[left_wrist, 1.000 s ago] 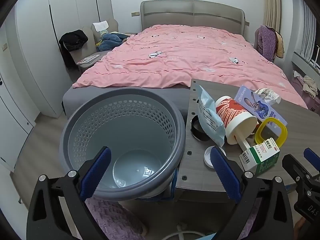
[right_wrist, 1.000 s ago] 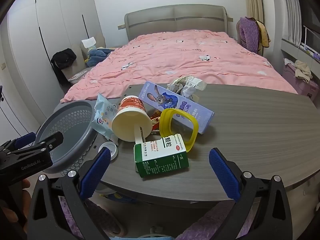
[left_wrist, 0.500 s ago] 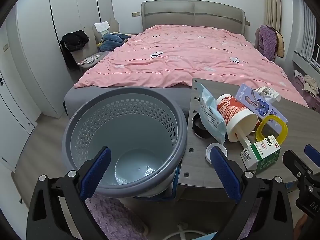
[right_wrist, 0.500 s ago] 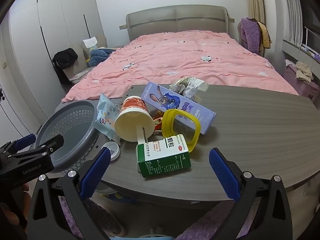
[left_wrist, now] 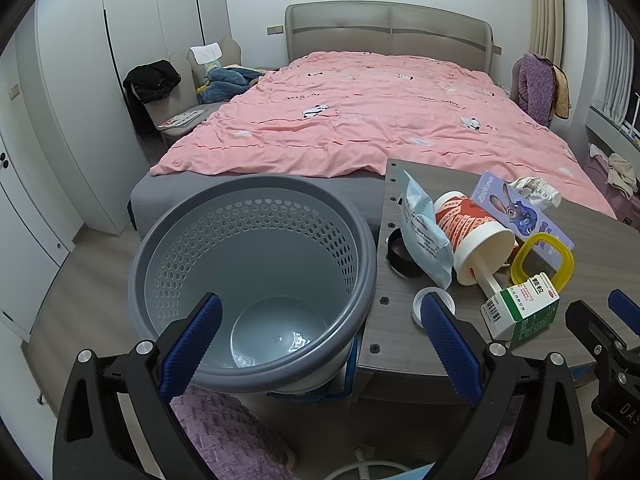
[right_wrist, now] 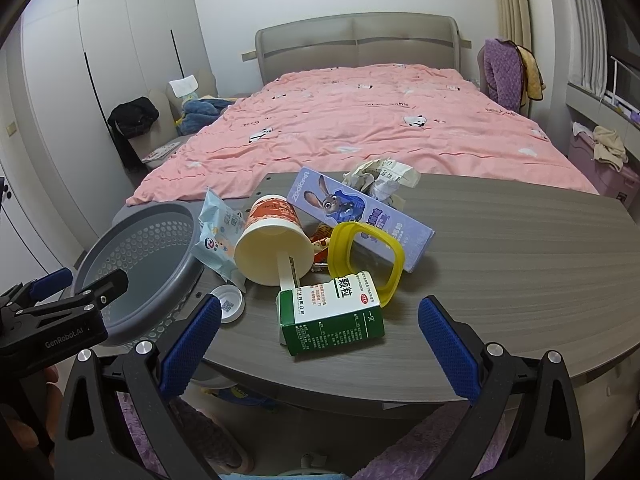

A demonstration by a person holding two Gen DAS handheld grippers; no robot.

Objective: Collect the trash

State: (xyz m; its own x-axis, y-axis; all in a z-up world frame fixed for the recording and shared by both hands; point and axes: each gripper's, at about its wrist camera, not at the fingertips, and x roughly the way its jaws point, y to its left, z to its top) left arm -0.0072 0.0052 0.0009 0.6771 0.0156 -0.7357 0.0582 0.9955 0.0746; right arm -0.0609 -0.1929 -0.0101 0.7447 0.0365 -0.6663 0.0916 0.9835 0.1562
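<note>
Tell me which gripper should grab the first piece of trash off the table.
Right, probably. The right gripper is open and faces the green box, which lies just ahead between its fingers. The left gripper is open too, but hangs over the bin, off the table's left end.

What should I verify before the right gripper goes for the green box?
1. Right gripper open, nothing held: ok.
2. Left gripper open, nothing held: ok.
3. Green box at the near edge of the pile, nothing between it and the gripper: ok.
4. Box free of other items: not ok; the yellow ring leans at its far side and the stick of the cup reaches it.
5. Bin beside the table, nothing in it: ok.
</note>
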